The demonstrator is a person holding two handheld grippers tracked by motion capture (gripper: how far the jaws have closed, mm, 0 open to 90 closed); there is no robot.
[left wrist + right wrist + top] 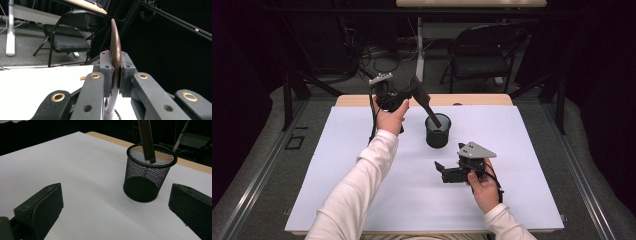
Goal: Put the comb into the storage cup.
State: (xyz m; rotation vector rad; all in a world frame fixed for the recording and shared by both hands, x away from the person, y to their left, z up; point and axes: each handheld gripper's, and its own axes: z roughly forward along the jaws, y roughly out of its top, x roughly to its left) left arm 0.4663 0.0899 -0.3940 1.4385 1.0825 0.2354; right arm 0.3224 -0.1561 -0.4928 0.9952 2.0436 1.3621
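Brown and thin, seen edge-on in the left gripper view: a spatula-like tool (115,47) sitting clamped between the two pads of the left gripper (115,72), pads pressing flat against both faces with no gap showing. Rising above the jaws as a curved blade, running down between them as a paler handle. From the high view, being held up over the far half of the white sheet (362,190) by the left gripper (414,91), slanting down and to the right, lower end dipping inside the black mesh cup (438,131). Standing upright near the middle of the sheet, that cup (147,176), open mouth up, with the dark shaft of the tool (147,140) passing through its rim and ending just inside; whether touching the wall or the bottom, impossible to tell. Resting low over the sheet on the near right side, the right gripper (439,170), well apart from the cup and pointing left. Standing wide apart in the right gripper view, the right gripper (117,207) gaping with nothing between the jaws but bare white sheet, the cup beyond them. Showing past the table's far wooden edge (472,99), a folding chair (482,52).
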